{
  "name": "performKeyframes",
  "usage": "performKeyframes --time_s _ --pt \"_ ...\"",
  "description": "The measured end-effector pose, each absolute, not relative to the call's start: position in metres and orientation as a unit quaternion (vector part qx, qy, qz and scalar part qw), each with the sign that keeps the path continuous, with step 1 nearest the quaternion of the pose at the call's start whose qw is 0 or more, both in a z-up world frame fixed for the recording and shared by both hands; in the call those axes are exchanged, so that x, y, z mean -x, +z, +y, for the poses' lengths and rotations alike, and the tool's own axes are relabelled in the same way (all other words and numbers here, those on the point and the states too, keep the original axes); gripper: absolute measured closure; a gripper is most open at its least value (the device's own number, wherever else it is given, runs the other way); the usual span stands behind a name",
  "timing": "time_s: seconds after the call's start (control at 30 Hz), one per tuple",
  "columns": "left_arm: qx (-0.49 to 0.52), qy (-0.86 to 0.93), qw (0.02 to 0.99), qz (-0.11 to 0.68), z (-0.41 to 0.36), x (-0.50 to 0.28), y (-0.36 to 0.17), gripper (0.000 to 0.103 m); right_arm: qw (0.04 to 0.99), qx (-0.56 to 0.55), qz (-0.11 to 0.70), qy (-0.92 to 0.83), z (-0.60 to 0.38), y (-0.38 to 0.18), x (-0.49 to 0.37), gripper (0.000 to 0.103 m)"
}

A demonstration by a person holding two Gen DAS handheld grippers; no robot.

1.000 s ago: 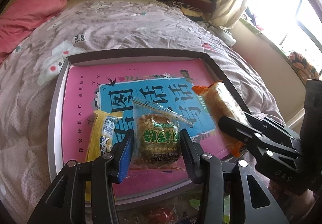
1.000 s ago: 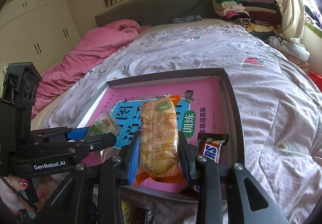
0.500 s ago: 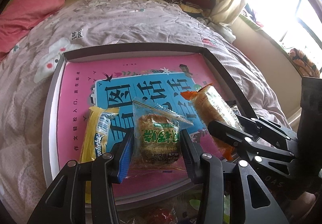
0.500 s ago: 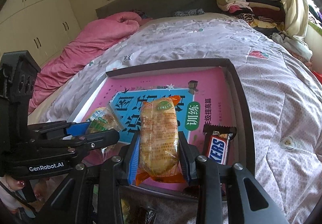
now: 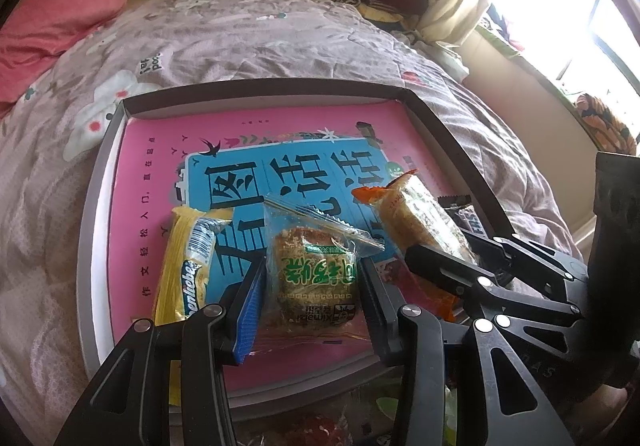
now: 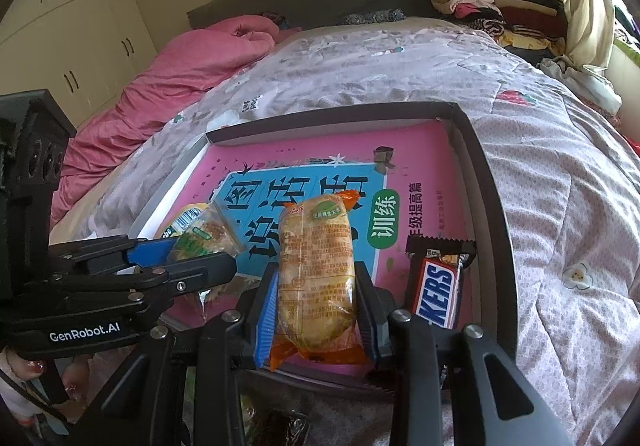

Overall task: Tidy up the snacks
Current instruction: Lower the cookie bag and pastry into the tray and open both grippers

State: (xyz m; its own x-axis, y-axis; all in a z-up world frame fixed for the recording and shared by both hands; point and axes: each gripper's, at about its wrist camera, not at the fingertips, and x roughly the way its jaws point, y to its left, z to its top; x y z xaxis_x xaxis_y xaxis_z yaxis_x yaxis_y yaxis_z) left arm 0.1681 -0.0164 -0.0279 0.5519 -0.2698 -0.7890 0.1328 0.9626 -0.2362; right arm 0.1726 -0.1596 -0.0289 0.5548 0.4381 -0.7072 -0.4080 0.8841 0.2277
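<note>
Left gripper (image 5: 312, 294) pinching cake pack (image 5: 314, 274), lower centre of left view, over near edge of tray (image 5: 100, 205). Right gripper (image 6: 316, 306) pinching bread pack (image 6: 316, 278), long axis running away along fingers. Open slot between yellow bar (image 5: 186, 266) at left and Snickers (image 6: 438, 294) at right. Both packs side by side, near touching; set-down straight ahead.

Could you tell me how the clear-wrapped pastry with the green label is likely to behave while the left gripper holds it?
The pastry packet, between the left gripper's fingers, looks crumbly, so a hard squeeze would probably break it. Its loose, glossy film may slip or crinkle rather than hold firm. The flat sealed top edge sticks out unsupported and will likely flop. It seems light for its size.
</note>
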Motion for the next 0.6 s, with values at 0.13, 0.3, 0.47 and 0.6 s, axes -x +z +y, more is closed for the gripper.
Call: performKeyframes --time_s 0.13,0.3,0.47,0.6 --pt "0.073 -0.115 0.876 0.462 -0.0173 -0.1687 -0.0291 0.056 0.881 -0.017 0.408 0.238 -0.1595 -0.0304 -0.1723 0.067" --pt "0.074 -0.115 0.875 0.465 -0.0163 -0.169 -0.03 0.056 0.882 -0.015 0.409 0.234 -0.1594 -0.0303 -0.1728 0.067" --pt "0.073 -0.115 0.873 0.468 -0.0154 -0.1693 -0.0305 0.056 0.882 -0.014 0.413 0.228 -0.1612 -0.0316 -0.1741 0.067" --pt "0.072 -0.116 0.873 0.468 -0.0159 -0.169 -0.0307 0.056 0.884 -0.014 0.409 0.227 -0.1627 -0.0299 -0.1733 0.067"
